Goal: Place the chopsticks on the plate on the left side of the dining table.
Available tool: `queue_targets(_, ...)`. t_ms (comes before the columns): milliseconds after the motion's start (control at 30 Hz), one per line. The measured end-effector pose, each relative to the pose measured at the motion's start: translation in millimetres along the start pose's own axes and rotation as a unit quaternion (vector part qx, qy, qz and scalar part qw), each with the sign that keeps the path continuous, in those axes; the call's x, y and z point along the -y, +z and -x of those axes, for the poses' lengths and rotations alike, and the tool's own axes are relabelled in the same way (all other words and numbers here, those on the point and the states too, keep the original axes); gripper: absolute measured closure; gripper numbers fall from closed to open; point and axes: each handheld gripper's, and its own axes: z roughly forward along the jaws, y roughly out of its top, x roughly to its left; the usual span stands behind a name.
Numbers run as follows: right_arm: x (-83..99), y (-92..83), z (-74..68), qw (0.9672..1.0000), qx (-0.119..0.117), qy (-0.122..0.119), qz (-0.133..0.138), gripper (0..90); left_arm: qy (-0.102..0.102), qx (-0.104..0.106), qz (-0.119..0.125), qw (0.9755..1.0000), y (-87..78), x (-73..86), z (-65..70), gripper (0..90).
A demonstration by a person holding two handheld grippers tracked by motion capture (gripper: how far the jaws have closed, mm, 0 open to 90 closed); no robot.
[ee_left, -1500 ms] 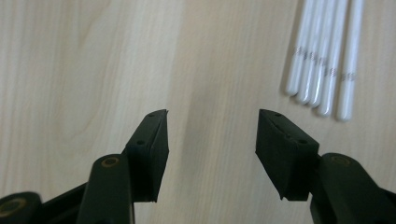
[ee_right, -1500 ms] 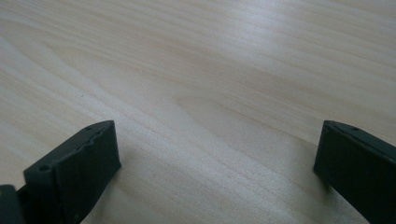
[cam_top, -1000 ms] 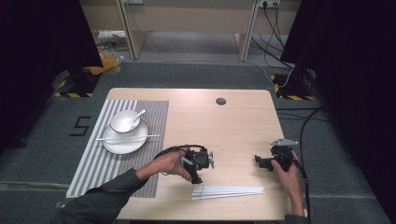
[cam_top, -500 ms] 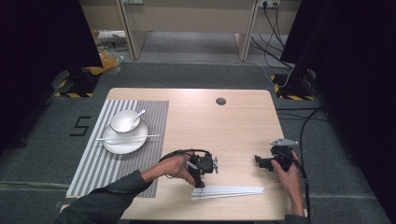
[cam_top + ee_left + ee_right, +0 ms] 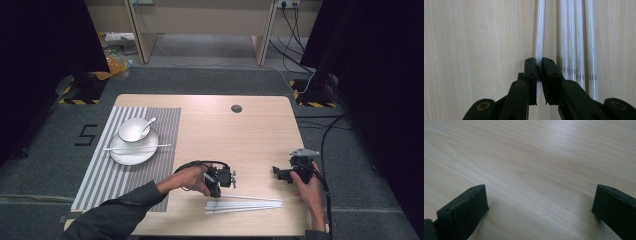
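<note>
Several white chopsticks [image 5: 245,205] lie side by side near the table's front edge. My left gripper [image 5: 216,192] points down at their left ends. In the left gripper view its jaws have just been closing, and the left gripper [image 5: 538,62] is shut on one white chopstick [image 5: 540,30], which lies a little apart from the other chopsticks [image 5: 574,37] on its right. My right gripper [image 5: 277,173] hovers low over bare wood to the right of the pile. In its own view the right gripper [image 5: 540,192] is open with nothing between the jaws.
A striped placemat [image 5: 100,170] lies at the left with a white plate [image 5: 125,155], a bowl [image 5: 131,131] holding a spoon [image 5: 148,123], and a chopstick [image 5: 137,147] across the plate. A cable hole [image 5: 236,108] sits near the table's far edge.
My left gripper has moved slightly toward the near edge, down onto the chopsticks' left ends, and closed on one. The right gripper has stayed still.
</note>
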Motion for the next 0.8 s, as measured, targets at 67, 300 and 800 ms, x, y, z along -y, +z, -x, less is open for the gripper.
queue_targets(67,0.0,0.0,0.1,1.0000,0.000,0.000,0.000,0.2,-0.002,-0.002,-0.002,1.0000,-0.4,2.4,-0.6,82.6)
queue_targets(300,0.0,0.0,0.0,1.0000,0.000,0.000,0.000,0.2,-0.008,-0.008,-0.023,0.9997,-6.3,21.2,-7.3,82.9)
queue_targets(800,0.0,0.0,0.1,1.0000,0.000,0.000,0.000,0.2,-0.047,-0.020,-0.038,0.9980,-14.2,69.9,-18.6,83.0)
